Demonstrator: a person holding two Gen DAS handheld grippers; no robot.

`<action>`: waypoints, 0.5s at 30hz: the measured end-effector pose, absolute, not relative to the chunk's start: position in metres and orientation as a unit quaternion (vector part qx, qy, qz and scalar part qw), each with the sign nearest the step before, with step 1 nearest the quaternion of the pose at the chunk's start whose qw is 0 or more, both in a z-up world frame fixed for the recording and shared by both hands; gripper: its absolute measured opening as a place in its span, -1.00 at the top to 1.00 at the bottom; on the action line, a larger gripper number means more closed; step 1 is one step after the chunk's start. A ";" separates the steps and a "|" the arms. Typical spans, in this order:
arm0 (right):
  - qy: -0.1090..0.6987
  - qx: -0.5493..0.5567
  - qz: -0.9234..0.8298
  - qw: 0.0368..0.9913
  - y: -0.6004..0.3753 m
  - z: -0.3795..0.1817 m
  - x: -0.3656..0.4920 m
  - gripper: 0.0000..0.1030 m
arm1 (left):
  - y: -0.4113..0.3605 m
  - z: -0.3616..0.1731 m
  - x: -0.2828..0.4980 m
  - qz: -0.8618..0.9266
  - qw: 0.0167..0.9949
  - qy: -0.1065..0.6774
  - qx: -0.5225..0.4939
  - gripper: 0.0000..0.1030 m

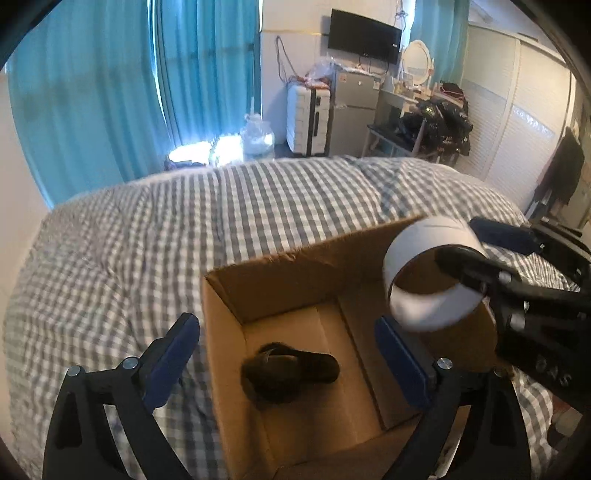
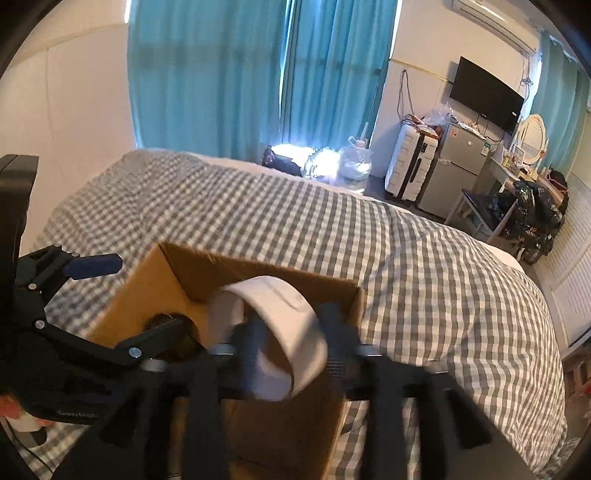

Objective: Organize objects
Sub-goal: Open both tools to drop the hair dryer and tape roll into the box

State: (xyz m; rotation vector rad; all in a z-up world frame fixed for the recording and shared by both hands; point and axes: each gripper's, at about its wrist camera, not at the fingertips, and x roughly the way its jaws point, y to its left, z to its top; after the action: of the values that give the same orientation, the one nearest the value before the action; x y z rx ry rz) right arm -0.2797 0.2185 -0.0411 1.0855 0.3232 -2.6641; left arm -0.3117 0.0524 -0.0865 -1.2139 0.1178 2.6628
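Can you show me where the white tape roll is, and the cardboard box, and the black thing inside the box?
white tape roll (image 1: 428, 258), left wrist view, on its white outer band.
cardboard box (image 1: 291, 277), left wrist view, on its far inner wall.
black thing (image 1: 291, 373), left wrist view, on its dark middle, lying on the box floor.

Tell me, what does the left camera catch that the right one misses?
Only the left view shows the box's floor, with a black slipper lying on it, and wardrobe doors at the far right.

Only the right view shows an air conditioner high on the wall.

Both show the cardboard box on the checked bed, the white tape roll blurred over the box at the right fingers, the teal curtains, TV, suitcase and fridge.
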 end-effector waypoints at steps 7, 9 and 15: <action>0.091 0.345 -0.926 0.125 0.226 0.007 -0.239 -0.32 | 0.042 -0.042 -0.272 0.914 0.092 0.044 -0.393 -0.93; 0.098 0.335 -0.930 0.115 0.230 0.023 -0.226 -0.33 | 0.038 -0.027 -0.258 0.917 0.088 0.040 -0.387 -0.93; 0.105 0.306 -0.940 0.113 0.235 0.072 -0.161 -0.39 | 0.021 0.009 -0.209 0.925 0.054 0.039 -0.374 -0.96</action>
State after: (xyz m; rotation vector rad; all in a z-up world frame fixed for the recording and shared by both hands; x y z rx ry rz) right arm -0.1612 0.2349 0.0717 0.8973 0.3073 -2.7562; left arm -0.2086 0.0205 0.0094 -1.1352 0.1181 2.8096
